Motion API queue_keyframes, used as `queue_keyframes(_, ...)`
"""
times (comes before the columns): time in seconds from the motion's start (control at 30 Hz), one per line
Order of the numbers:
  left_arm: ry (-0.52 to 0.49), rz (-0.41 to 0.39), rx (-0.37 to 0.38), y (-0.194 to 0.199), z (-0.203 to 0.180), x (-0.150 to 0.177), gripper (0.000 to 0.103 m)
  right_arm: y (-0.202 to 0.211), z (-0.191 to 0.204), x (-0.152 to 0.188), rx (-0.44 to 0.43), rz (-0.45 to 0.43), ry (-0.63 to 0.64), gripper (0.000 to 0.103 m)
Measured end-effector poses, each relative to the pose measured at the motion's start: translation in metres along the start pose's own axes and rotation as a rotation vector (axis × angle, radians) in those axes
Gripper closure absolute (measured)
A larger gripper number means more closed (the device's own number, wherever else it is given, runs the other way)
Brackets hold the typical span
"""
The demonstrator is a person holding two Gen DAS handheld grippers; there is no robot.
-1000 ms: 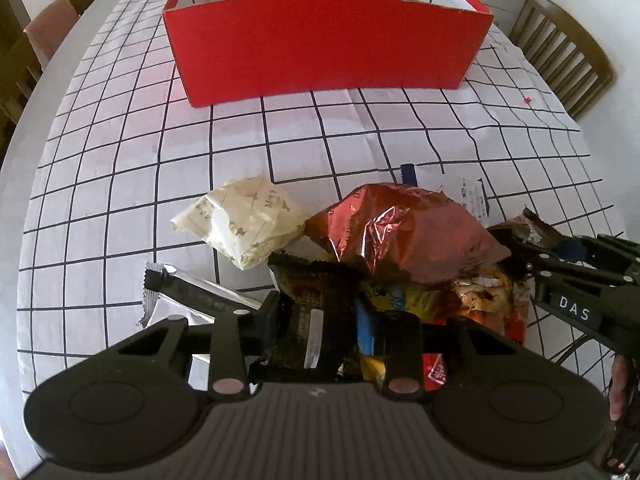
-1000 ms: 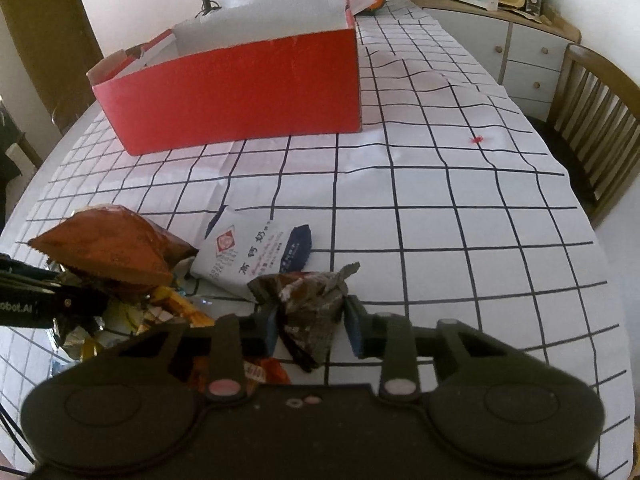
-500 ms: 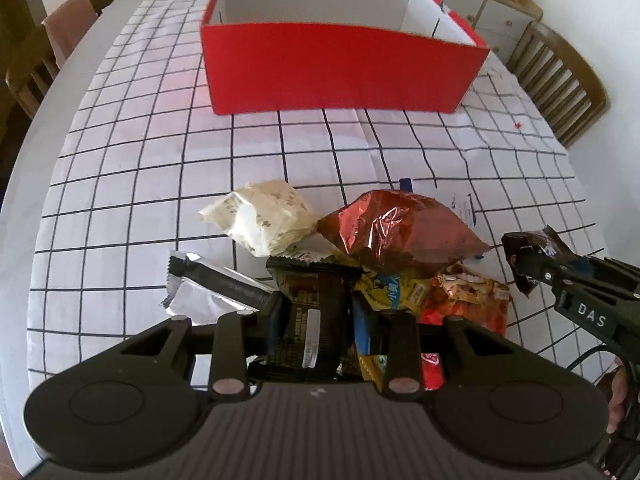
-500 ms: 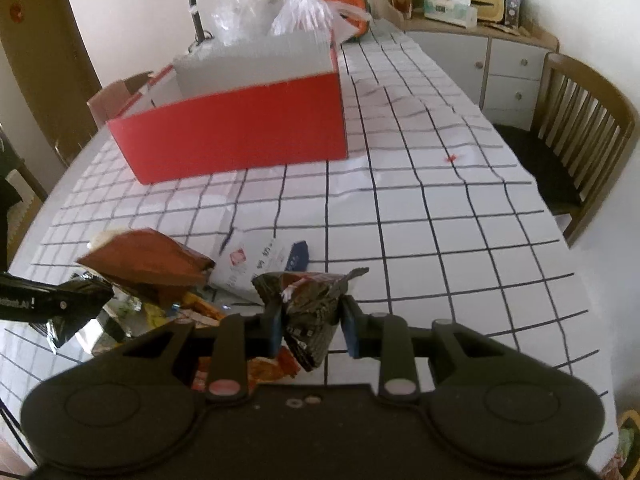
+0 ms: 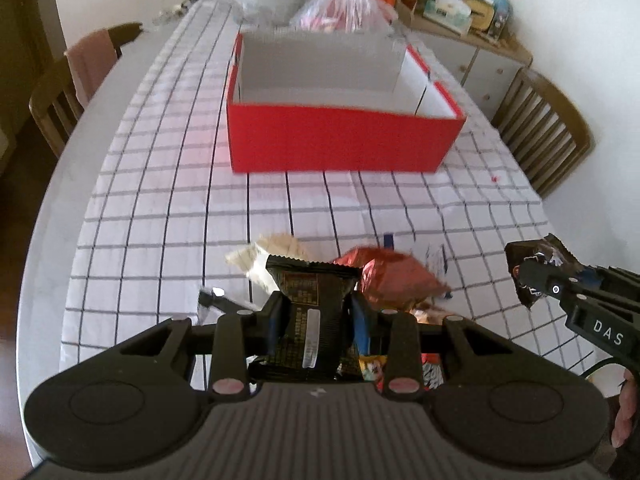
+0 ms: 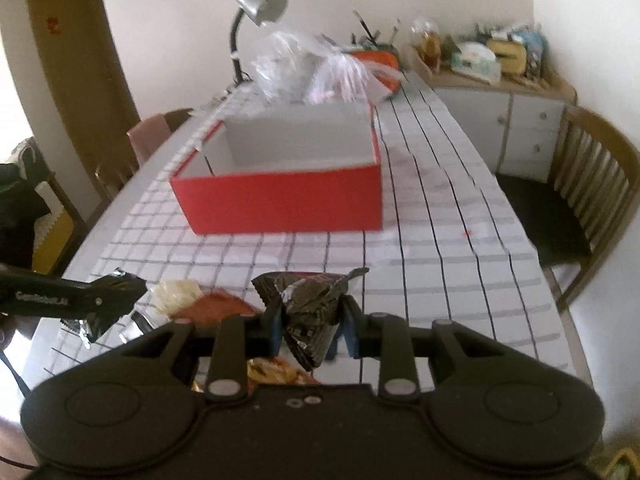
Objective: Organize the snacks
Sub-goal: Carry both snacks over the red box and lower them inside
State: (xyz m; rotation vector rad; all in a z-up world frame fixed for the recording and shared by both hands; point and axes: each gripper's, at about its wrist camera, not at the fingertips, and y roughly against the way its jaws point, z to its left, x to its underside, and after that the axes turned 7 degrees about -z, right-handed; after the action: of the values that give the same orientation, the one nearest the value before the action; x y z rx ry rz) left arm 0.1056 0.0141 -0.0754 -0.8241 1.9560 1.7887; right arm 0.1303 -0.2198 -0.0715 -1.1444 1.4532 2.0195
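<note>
I keep the left gripper (image 5: 316, 316) clamped on the black snack bar (image 5: 310, 304) and the right gripper (image 6: 310, 326) on the crumpled dark wrapper (image 6: 308, 304), carrying both level over the red box (image 5: 340, 140).

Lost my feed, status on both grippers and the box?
Left gripper shut on black packet. Right gripper shut on dark crumpled wrapper. Red box open, path clear.

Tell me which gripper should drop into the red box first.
Left, probably. The left gripper holds a black packet almost in line with the red box; the right gripper, holding a crumpled wrapper, is off to the side.
</note>
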Motion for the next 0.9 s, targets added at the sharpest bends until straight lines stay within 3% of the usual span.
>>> queue_keyframes(0.43, -0.012, -0.152, 0.011, 0.025, -0.013, -0.057, 0.069, -0.011, 0.009, -0.069, -0.041, -0.105, 0.092, 0.076)
queue_keyframes(0.9, -0.028, -0.252, -0.053, 0.002, -0.022, -0.149, 0.069, -0.069, -0.007, -0.151, -0.048, -0.15, 0.151, 0.076)
